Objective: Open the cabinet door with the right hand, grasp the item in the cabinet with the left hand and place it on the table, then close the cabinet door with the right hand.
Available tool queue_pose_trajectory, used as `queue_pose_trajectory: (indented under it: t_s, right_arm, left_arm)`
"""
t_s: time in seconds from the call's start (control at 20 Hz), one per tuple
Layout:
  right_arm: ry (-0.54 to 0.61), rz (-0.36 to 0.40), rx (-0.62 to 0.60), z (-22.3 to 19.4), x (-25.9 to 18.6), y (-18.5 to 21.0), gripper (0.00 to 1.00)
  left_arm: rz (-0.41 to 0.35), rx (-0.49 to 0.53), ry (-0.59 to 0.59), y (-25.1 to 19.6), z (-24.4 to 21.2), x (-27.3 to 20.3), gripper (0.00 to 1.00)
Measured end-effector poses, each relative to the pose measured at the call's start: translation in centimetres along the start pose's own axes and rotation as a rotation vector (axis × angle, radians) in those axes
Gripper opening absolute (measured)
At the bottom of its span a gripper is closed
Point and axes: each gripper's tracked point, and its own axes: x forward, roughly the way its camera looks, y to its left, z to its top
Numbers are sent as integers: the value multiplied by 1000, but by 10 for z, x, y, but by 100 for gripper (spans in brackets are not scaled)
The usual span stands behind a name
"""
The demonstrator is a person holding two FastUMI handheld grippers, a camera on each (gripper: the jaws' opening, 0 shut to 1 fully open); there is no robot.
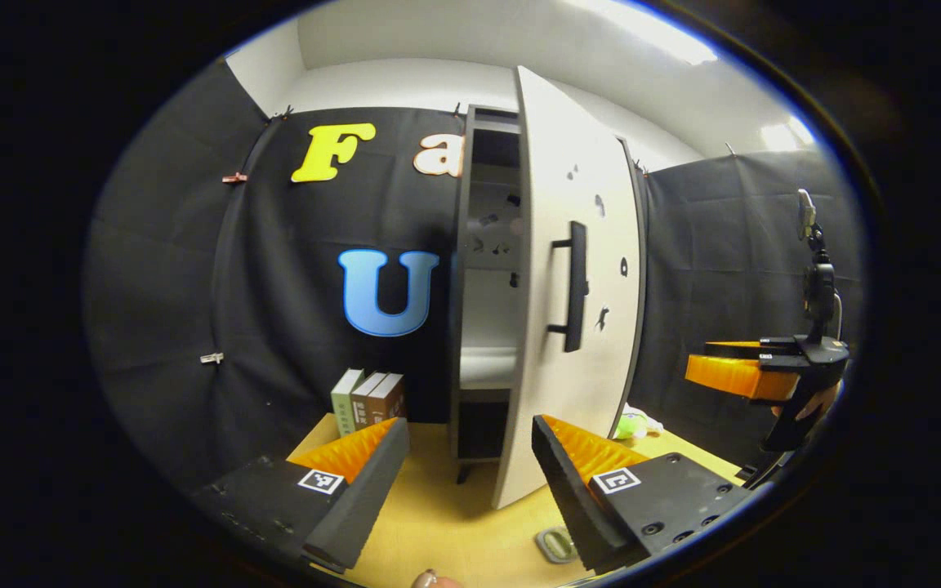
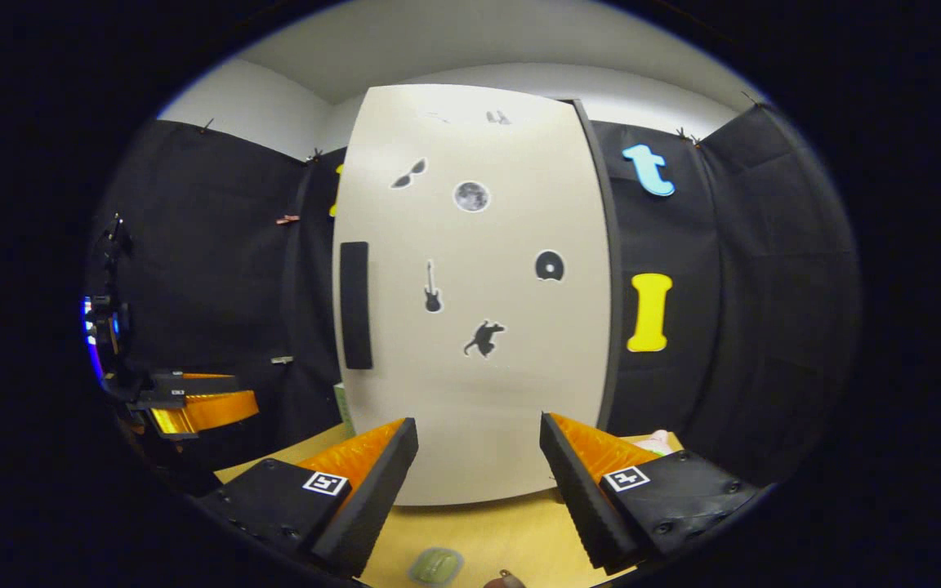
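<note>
Cabinet door [image 1: 581, 286] ajar, handle [image 1: 575, 286] facing out, shelves inside apparently bare. Left claw [image 1: 470, 474] open, empty, low over the counter [image 1: 438, 523]. Right claw [image 2: 479, 482] open, empty, near the door. Small item [image 1: 556, 543] lying on the counter near the left claw. Risk: slamming the door, rocking the cabinet, toppling 3 books [image 1: 368, 400].

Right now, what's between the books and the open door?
In the left gripper view, the cabinet's open side with its shelves stands between the books and the door.
</note>
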Motion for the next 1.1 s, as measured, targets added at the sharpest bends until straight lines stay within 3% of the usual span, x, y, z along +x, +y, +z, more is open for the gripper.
queue_pose_trajectory:
  t_s: [0.1,0.25,0.65,1.1]
  right_arm:
    - [2,-92,-9,-2,-2,-22,97]
    - [-30,-149,-13,6,-7,-38,98]
    - [-69,-139,-61,17,-18,-41,97]
    - [-80,-95,-66,20,-18,-30,97]
  left_arm:
    - [-31,-4,-11,-16,2,8,93]
    - [-75,-1,-20,-37,6,15,95]
    - [-104,9,-52,-57,15,26,95]
    - [-85,18,-90,-56,24,31,95]
